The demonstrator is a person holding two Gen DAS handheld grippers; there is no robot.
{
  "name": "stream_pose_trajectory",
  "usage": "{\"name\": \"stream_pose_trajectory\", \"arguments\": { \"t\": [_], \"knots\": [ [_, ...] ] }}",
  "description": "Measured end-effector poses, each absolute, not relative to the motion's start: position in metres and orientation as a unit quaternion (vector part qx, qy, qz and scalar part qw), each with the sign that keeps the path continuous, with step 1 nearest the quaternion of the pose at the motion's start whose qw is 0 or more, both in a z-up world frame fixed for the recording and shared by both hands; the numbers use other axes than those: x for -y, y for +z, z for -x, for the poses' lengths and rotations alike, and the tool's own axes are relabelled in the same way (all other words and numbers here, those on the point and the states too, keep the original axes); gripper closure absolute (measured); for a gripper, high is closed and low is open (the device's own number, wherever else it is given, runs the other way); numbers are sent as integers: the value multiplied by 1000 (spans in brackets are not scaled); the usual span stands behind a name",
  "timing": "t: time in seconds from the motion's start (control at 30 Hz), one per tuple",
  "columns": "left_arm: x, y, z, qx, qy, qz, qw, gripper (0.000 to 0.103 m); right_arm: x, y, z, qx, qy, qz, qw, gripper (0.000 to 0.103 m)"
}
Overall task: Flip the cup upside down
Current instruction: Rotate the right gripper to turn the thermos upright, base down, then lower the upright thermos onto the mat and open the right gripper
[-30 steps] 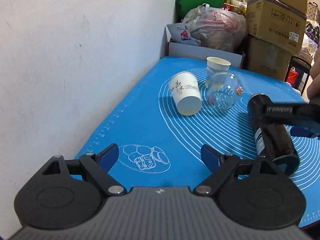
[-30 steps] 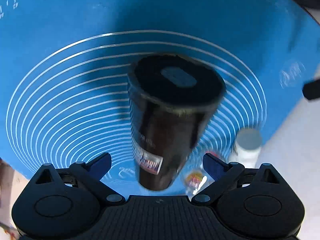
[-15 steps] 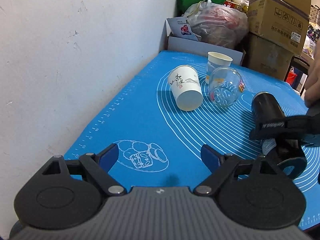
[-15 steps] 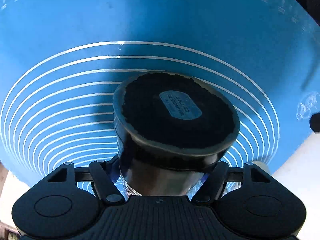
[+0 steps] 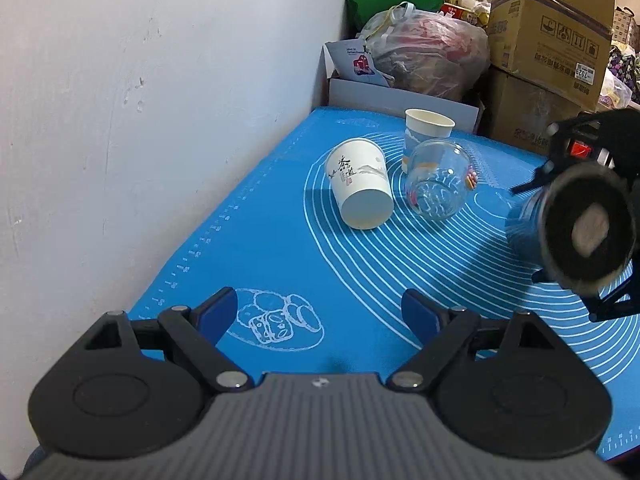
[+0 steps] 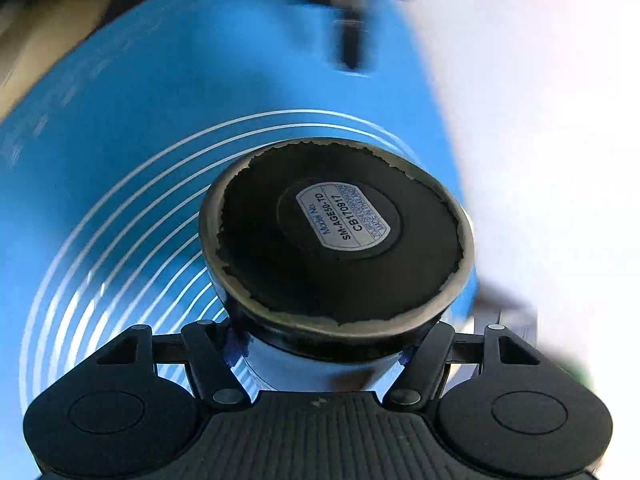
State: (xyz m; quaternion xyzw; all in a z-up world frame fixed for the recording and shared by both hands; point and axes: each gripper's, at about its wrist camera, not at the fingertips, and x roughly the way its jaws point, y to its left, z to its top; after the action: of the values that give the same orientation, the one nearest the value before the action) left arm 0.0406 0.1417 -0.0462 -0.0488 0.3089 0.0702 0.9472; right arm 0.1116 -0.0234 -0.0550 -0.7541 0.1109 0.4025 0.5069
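My right gripper is shut on a black tumbler cup and holds it lifted over the blue mat, its base with a model sticker turned toward the camera. In the left wrist view the same cup hangs tilted at the right edge, held by the right gripper. My left gripper is open and empty, low over the near left part of the mat.
A white paper cup lies on its side. A clear glass cup lies beside it, and a paper cup stands upright behind. A white wall runs along the left. Boxes and bags crowd the far end.
The right gripper closed on the black cup, lifted it off the mat and swung it so its base faces the left camera. The left gripper barely moved.
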Motion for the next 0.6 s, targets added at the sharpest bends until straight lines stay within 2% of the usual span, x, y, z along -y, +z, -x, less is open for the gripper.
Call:
{"name": "stream_pose_trajectory", "arguments": {
  "t": [0.1,0.27,0.5,0.6],
  "knots": [
    [-139,-43,-44,-307,68,50,948,14,35,-33,-130,-163,389,670,611,37],
    [-129,-37,-49,-305,59,42,950,14,60,3,-161,-247,352,460,777,37],
    [-117,-34,-54,-306,52,34,950,14,132,9,-202,-288,281,176,899,37],
    [-112,-32,-57,-307,49,29,950,14,150,7,-211,-297,260,134,909,37]
  ]
}}
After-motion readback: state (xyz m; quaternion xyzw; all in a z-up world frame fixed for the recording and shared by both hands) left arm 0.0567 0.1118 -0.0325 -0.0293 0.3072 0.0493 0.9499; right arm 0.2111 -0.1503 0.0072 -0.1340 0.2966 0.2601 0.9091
